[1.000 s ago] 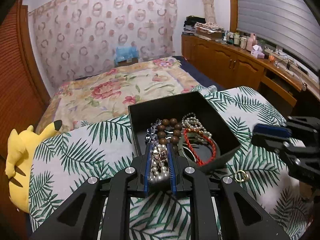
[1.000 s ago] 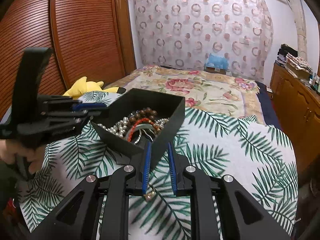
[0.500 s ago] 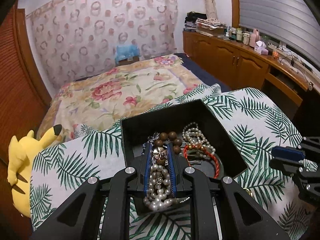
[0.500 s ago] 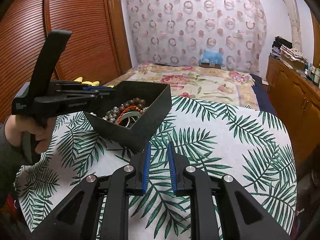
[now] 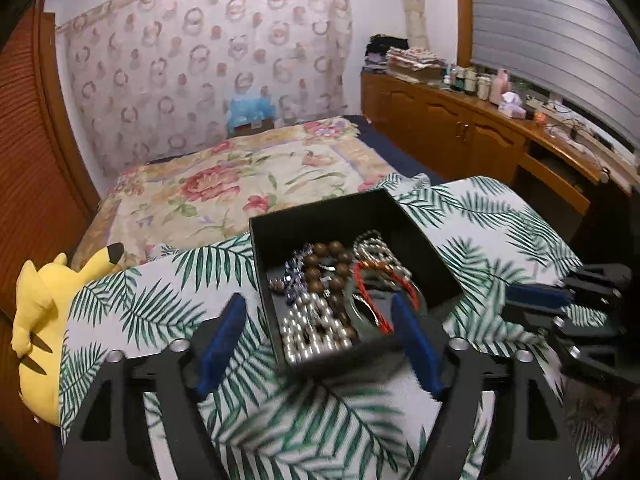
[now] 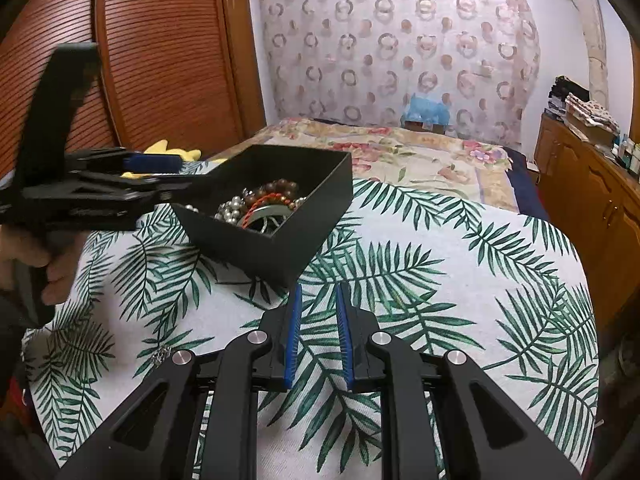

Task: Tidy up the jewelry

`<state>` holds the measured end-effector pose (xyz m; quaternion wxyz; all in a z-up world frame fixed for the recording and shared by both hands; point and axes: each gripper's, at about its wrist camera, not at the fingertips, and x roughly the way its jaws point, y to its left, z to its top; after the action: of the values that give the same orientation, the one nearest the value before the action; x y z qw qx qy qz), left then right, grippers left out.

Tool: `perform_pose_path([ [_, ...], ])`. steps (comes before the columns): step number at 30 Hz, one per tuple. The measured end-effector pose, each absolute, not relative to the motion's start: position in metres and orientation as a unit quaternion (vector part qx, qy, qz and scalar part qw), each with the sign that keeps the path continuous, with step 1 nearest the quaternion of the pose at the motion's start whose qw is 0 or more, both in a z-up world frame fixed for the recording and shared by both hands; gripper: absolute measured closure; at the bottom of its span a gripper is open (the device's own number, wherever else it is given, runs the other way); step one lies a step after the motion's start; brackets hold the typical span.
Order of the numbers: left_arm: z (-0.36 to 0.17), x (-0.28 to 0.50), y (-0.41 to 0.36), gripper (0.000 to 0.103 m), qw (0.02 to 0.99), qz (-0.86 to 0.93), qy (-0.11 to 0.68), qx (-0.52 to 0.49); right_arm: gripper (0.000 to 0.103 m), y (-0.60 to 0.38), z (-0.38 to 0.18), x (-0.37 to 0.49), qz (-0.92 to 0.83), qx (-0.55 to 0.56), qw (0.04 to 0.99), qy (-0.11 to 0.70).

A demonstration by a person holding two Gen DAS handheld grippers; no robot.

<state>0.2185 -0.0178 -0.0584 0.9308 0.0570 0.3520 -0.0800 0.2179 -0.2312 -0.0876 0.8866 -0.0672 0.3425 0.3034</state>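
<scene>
A black box (image 5: 416, 236) of jewelry sits on the palm-leaf cloth (image 5: 168, 304). Inside are brown beads (image 5: 332, 268), a red cord bracelet (image 5: 376, 280) and a pearl bracelet (image 5: 316, 328) lying loose by the near wall. My left gripper (image 5: 318, 340) hovers over that near wall. Its jaws are opening wide and press on nothing. The right wrist view shows the box (image 6: 304, 216) from the side, with the left gripper (image 6: 176, 178) at its rim, held by a hand (image 6: 56, 268). My right gripper (image 6: 318, 336) hangs over bare cloth with a narrow gap and nothing in it.
A small metal trinket (image 6: 160, 354) lies on the cloth left of my right gripper. A yellow plush toy (image 5: 36, 320) lies at the cloth's left edge. Behind are a floral bed (image 5: 240, 172), wooden cabinets (image 5: 460, 132) on the right and a slatted wardrobe (image 6: 140, 60).
The left gripper was shut on the pearl bracelet and carried it over the box. It has now spread its jaws and the bracelet lies in the box. The right gripper keeps its narrow gap.
</scene>
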Motion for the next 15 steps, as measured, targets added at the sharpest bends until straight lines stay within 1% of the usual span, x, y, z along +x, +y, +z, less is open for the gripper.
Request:
perform_pose_path([
  [2,-0.059,0.208,-0.018,0.025,0.931,-0.084,0.351,0.056,0.084,-0.228,-0.089,0.216,0.304,-0.074,0.885,0.345],
  [3,-0.06,0.203,-0.017,0.021,0.931,-0.087,0.351,0.054,0.084,-0.227,-0.089,0.215,0.306,-0.077,0.883,0.347],
  [4,-0.063,0.195,-0.016,0.02,0.93,-0.092,0.352,0.052,0.084,-0.226,-0.089,0.214,0.308,-0.081,0.882,0.348],
  [6,-0.067,0.186,-0.016,0.019,0.929,-0.096,0.355,0.052,0.084,-0.223,-0.09,0.212,0.311,-0.09,0.879,0.35],
  [8,-0.071,0.179,-0.015,0.019,0.927,-0.097,0.358,0.051,0.078,-0.22,-0.093,0.209,0.314,-0.099,0.876,0.354],
  [9,-0.075,0.173,-0.014,0.019,0.926,-0.1,0.36,0.048,0.074,-0.219,-0.094,0.208,0.315,-0.1,0.874,0.355],
  [10,-0.078,0.17,-0.013,0.019,0.925,-0.102,0.363,0.046,0.073,-0.217,-0.095,0.207,0.317,-0.103,0.873,0.357],
  [15,-0.097,0.154,-0.01,0.019,0.917,-0.103,0.383,0.043,0.072,-0.212,-0.103,0.205,0.325,-0.117,0.862,0.371],
])
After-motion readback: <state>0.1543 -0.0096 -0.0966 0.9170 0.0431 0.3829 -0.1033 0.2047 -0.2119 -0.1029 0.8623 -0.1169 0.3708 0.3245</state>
